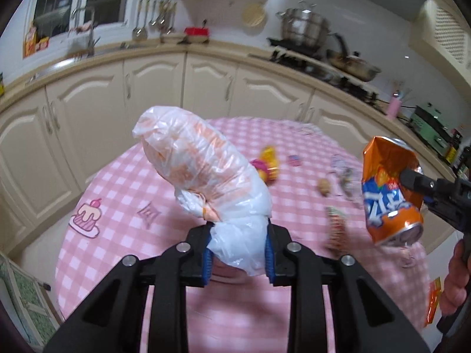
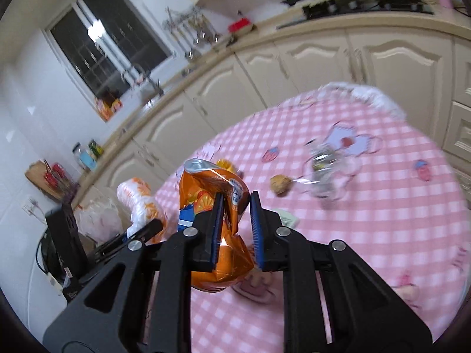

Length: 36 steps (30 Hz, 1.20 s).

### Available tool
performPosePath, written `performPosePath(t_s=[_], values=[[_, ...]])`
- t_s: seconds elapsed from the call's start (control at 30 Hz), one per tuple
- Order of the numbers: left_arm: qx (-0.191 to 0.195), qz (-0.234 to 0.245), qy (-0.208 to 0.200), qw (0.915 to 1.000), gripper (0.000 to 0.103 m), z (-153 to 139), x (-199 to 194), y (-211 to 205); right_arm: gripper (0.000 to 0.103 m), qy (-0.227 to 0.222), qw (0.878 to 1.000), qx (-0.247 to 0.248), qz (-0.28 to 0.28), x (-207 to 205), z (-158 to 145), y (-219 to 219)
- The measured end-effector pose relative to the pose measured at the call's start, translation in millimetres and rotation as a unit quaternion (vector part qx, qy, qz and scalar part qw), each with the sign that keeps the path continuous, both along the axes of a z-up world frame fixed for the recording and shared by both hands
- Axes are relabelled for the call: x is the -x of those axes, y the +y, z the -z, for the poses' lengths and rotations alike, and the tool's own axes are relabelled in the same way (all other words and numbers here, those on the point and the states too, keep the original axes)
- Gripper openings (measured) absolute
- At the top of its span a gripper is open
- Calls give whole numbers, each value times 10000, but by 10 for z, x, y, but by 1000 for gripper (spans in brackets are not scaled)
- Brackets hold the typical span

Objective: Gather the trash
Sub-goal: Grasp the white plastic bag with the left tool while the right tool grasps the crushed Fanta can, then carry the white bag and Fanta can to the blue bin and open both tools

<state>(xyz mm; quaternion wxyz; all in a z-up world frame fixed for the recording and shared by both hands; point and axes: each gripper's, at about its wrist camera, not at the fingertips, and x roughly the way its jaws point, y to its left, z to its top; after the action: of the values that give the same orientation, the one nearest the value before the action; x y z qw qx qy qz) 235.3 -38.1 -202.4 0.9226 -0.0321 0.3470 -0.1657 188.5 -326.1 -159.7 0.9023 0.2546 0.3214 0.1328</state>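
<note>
My right gripper (image 2: 234,220) is clamped on a crushed orange can (image 2: 212,203), held up above the table (image 2: 368,235). My left gripper (image 1: 238,250) pinches a bunched plastic bag (image 1: 200,161), also lifted clear of the pink checked cloth. A yellow wrapper (image 1: 269,164), a small brown ball (image 2: 279,188) and clear crumpled wrapping (image 2: 323,173) lie toward the table's far edge.

A home kitchen: cream cupboards (image 1: 212,79) curve under a long counter (image 1: 88,56) behind the pink checked table (image 1: 123,182); on that counter stand a steel pot (image 1: 304,26) on a stove (image 1: 312,58), hanging ladles (image 1: 153,11) and a tap (image 2: 144,79) below a dark window (image 2: 106,41)
</note>
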Motion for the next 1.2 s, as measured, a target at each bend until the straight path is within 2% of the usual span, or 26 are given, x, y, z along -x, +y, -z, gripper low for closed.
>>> performPosePath(t_s=[0.2, 0.33, 0.5, 0.6, 0.8, 0.9, 1.1, 1.2], values=[[36, 626, -349, 9974, 26, -300, 443, -618, 18, -369, 9971, -62, 660, 682, -197, -793], [69, 1237, -451, 9913, 26, -387, 777, -1267, 18, -474, 9913, -90, 1222, 1169, -221, -1381], [9, 2111, -440, 9765, 26, -366, 1172, -2140, 18, -415, 9795, -55, 1969, 1789, -93, -2075], [-5, 2708, -367, 9619, 26, -271, 1463, -2660, 18, -272, 9704, -87, 2399, 2156, 78, -2459], [-164, 3745, 81, 9271, 26, 131, 1951, -3696, 18, 236, 9511, -215, 3071, 2675, 610, -3067], [-325, 4029, 320, 9141, 26, 400, 2076, -4084, 18, 561, 9409, -351, 3321, 2809, 961, -3299], [-628, 4300, 800, 8971, 26, 943, 2141, -4623, 18, 1205, 9258, -789, 3496, 2787, 1736, -3625], [-741, 4423, 1101, 8870, 32, 1224, 2071, -4850, 21, 1600, 9195, -1087, 3421, 2681, 2165, -3765]])
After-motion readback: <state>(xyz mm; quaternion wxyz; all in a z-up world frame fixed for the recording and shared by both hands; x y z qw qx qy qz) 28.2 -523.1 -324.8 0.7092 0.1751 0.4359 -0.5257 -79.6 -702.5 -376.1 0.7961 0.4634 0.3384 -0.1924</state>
